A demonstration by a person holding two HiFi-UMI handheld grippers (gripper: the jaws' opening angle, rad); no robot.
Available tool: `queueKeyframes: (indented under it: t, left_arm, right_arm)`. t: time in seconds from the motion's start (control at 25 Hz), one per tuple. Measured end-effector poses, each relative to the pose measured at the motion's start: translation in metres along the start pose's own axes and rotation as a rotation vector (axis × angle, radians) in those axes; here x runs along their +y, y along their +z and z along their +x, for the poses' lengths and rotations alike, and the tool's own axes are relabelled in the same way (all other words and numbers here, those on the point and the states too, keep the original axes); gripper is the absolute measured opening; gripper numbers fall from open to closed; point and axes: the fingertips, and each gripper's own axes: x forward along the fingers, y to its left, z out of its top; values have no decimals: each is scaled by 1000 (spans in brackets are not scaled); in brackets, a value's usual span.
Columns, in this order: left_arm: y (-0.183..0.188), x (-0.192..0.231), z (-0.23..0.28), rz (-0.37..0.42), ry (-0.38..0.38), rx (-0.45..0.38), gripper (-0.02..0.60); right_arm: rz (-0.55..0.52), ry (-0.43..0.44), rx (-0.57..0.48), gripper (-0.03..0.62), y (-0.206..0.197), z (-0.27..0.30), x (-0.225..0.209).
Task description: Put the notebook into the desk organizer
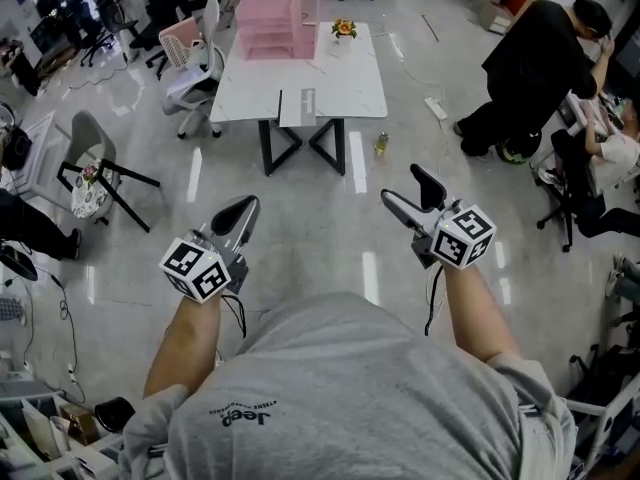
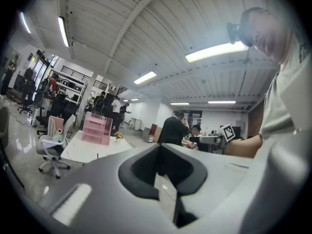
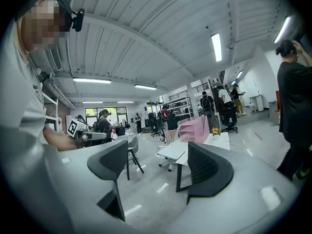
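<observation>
Far ahead stands a white table (image 1: 352, 86). A pale notebook (image 1: 298, 107) lies flat at its near edge. The pink desk organizer (image 1: 272, 20) stands at the table's far end, and also shows small in the left gripper view (image 2: 97, 129) and the right gripper view (image 3: 195, 129). Both grippers hover over bare floor, well short of the table. My left gripper (image 1: 243, 208) has its jaws closed together with nothing in them (image 2: 158, 172). My right gripper (image 1: 402, 184) stands open, and only floor shows between its fingers (image 3: 158, 162).
A small flower pot (image 1: 344, 29) sits beside the organizer. A white office chair (image 1: 195, 68) stands left of the table, a grey chair (image 1: 90, 168) further left. A bottle (image 1: 381, 144) and a power strip (image 1: 436, 107) lie on the floor. A person in black (image 1: 530, 68) bends at the right.
</observation>
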Motion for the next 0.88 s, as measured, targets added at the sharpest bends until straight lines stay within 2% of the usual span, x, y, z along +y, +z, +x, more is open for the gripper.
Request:
queueKeyframes:
  t: [0.24,0.44,0.64,0.88]
  left_arm:
    - [0,-26,22,11,20,0,60]
    - [0,-10,28,13,32,10,60]
    - [-1,46,47,-4,0,14,60]
    - [9,156,100,-25,-125,12,60]
  right_arm:
    - [2,49,9,364,-2,-5,-23]
    - [14,71,22,364,-8,18,-31]
    - [20,49,45,364,-16,70,-43]
    - [17,-21,34,364,-12,169,-71]
